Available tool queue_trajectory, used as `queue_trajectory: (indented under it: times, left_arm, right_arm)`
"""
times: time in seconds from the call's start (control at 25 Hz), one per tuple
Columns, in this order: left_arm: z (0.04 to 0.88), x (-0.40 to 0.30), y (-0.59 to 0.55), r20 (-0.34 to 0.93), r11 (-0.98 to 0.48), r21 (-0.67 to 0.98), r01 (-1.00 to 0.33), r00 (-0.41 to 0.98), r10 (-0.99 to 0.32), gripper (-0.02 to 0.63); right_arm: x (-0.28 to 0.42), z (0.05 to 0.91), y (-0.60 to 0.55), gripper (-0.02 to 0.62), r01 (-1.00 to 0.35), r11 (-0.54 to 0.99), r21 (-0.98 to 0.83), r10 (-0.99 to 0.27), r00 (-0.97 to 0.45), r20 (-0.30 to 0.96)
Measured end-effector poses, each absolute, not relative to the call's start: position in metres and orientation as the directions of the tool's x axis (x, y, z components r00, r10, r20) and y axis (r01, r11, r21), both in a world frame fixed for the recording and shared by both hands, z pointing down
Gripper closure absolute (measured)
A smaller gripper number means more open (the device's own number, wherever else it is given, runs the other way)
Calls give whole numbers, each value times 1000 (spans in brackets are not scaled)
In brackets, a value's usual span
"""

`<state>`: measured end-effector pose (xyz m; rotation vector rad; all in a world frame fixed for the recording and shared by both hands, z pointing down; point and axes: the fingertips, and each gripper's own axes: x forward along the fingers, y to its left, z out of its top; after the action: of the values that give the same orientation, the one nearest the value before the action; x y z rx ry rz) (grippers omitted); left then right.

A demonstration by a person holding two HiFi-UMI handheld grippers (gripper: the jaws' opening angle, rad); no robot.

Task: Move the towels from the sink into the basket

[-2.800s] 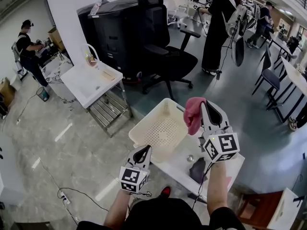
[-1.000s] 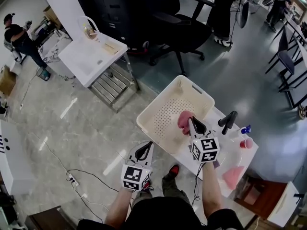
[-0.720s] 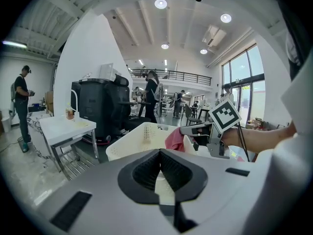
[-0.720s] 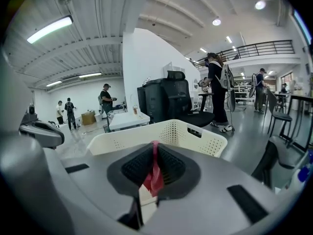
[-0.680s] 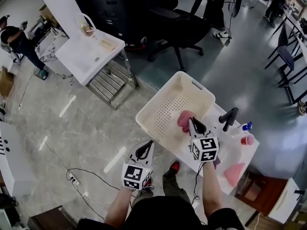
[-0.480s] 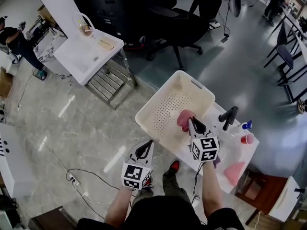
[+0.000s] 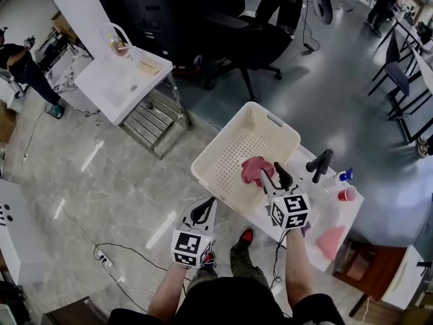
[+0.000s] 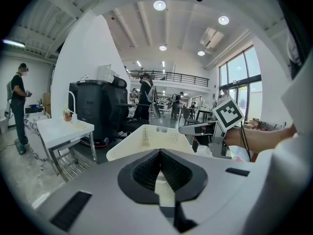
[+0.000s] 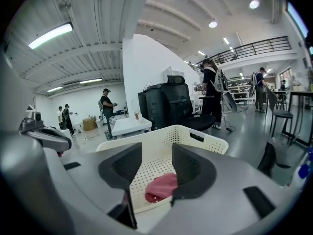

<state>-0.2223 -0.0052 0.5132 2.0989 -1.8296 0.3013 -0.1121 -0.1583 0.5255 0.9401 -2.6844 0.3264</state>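
One pink towel (image 7: 252,170) lies crumpled inside the white basket (image 7: 220,137), near its right wall, so that one is done. My right gripper (image 7: 274,175) hovers at that wall, jaws just opened and pressing on nothing. My left gripper (image 7: 201,212), in front of the basket, has its jaws closed and empty. Another pink cloth (image 7: 329,241) lies on the bench (image 7: 323,208) right of the basket, probably still to move.
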Motion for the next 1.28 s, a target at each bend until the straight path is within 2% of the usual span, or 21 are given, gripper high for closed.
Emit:
queue_trajectory:
  times: [0.36, 0.8, 1.28]
  left_arm:
    - [494, -212, 1, 329, -172, 98, -980, 195, -924, 598]
    - [474, -165, 10, 297, -320, 71, -945, 326, -897, 598]
    - [473, -80, 12, 293, -511, 59, -857, 505, -812, 598]
  right_arm:
    - [-85, 490, -134, 403, -687, 722, -78, -651, -713, 262]
    - [-8, 460, -83, 530, -814, 581, -27, -796, -575, 189]
    - [86, 481, -28, 552, -912, 405, -59, -887, -408, 218]
